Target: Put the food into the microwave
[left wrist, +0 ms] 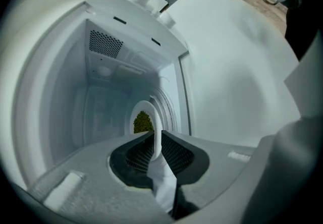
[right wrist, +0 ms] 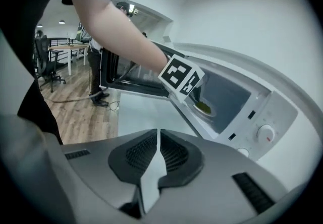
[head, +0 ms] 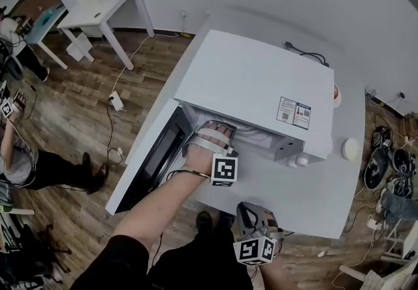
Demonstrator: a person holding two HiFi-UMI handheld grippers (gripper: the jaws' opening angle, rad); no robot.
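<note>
While held inside the microwave (head: 255,80), the plate (left wrist: 143,106) of green food (left wrist: 143,122) is pinched at its rim by the fingers of the left gripper (left wrist: 154,136). Fingers of the right gripper (right wrist: 158,134) are closed, empty.

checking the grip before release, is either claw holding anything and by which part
The left claw is shut on the near rim of the white plate of green food, inside the microwave. The right claw is shut and empty.
</note>
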